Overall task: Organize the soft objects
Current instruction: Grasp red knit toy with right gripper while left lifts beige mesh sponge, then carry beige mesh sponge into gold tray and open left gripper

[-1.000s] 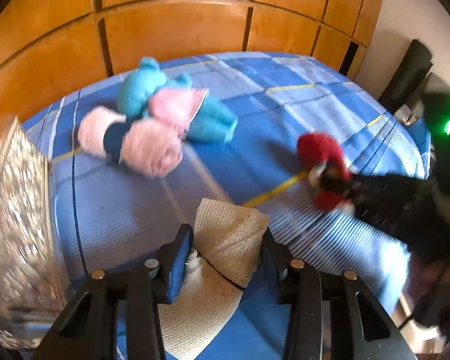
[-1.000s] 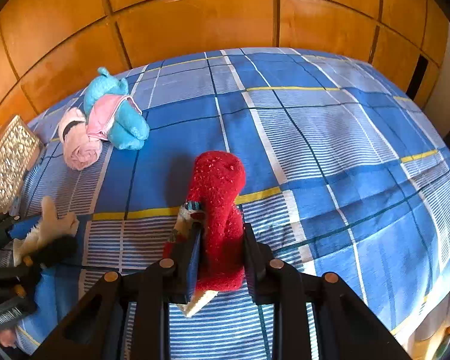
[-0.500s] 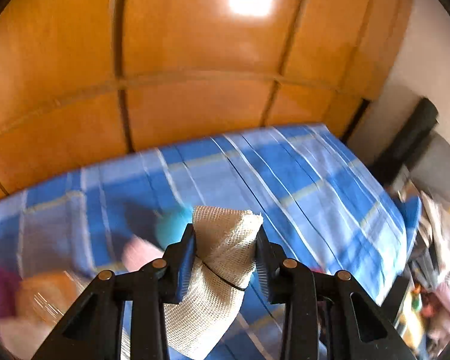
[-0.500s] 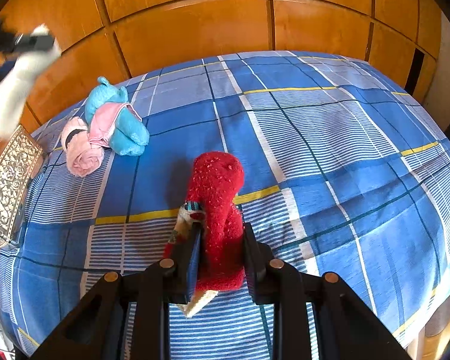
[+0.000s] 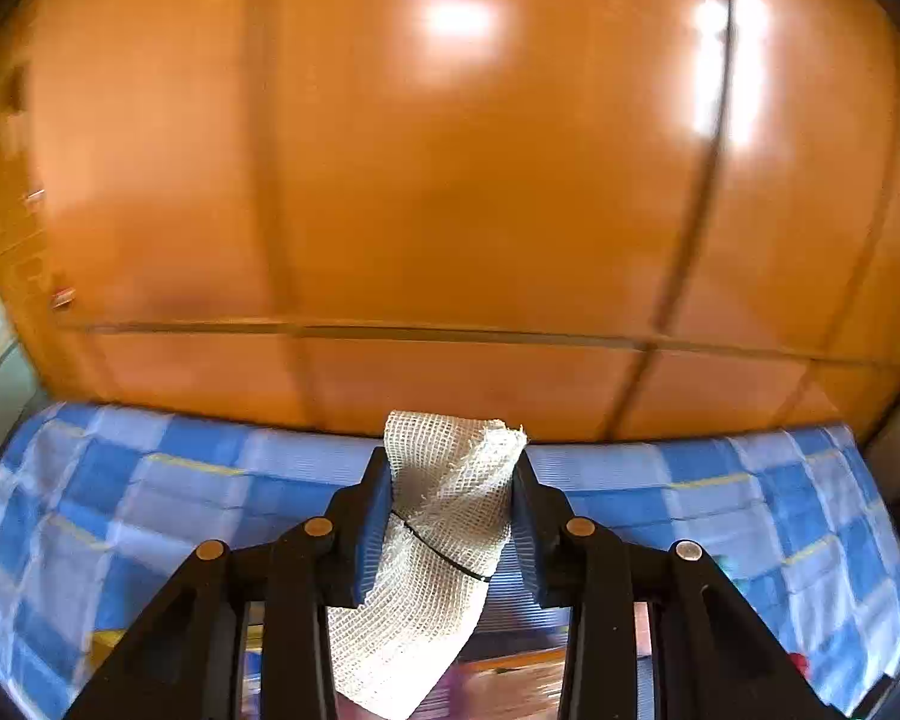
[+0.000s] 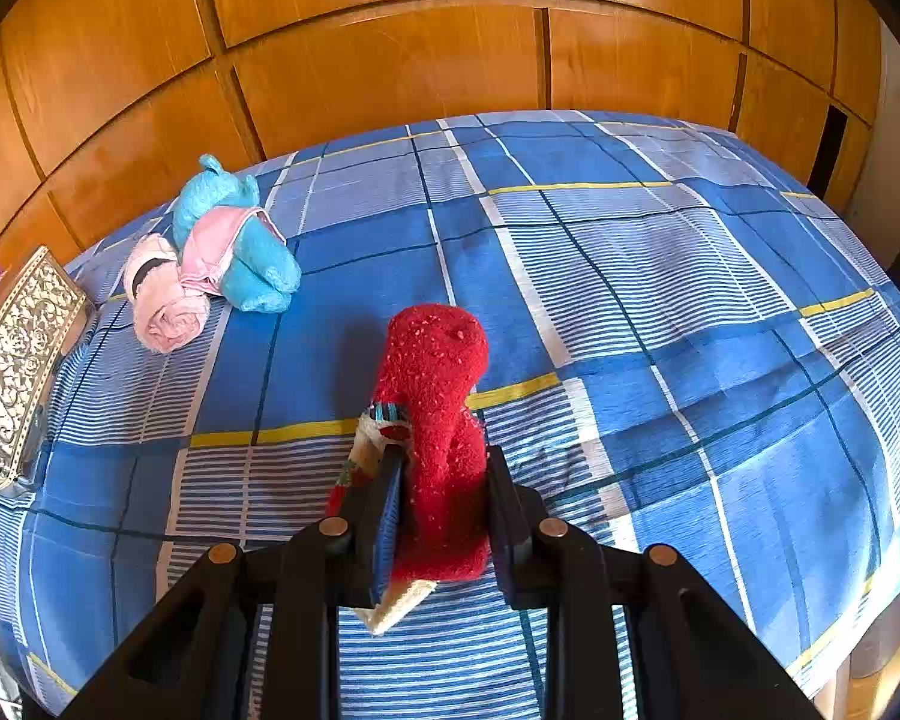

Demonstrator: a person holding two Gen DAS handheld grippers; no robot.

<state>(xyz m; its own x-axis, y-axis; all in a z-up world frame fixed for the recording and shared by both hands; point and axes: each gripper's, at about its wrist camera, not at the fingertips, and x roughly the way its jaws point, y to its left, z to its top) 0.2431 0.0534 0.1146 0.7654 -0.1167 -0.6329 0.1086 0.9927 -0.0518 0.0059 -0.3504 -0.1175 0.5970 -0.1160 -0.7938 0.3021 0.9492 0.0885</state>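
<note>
Soft things sit in both grips. On the left, the left gripper point(image 5: 450, 516) pinches a cream mesh roll point(image 5: 432, 552) by its upper part, lifted clear of the bed point(image 5: 150, 480); its long tail hangs free and could snag or slide out through that loose weave. That view is blurred, so where it is headed is hard to make out. On the right, the right gripper point(image 6: 441, 516) is clenched on a red sock roll point(image 6: 438, 420) near the bed's front edge. Pink roll point(image 6: 165, 306) and blue roll point(image 6: 246, 246) lie touching toward the far left corner, beside a silver box point(image 6: 18, 360) at the left edge, cut off.
</note>
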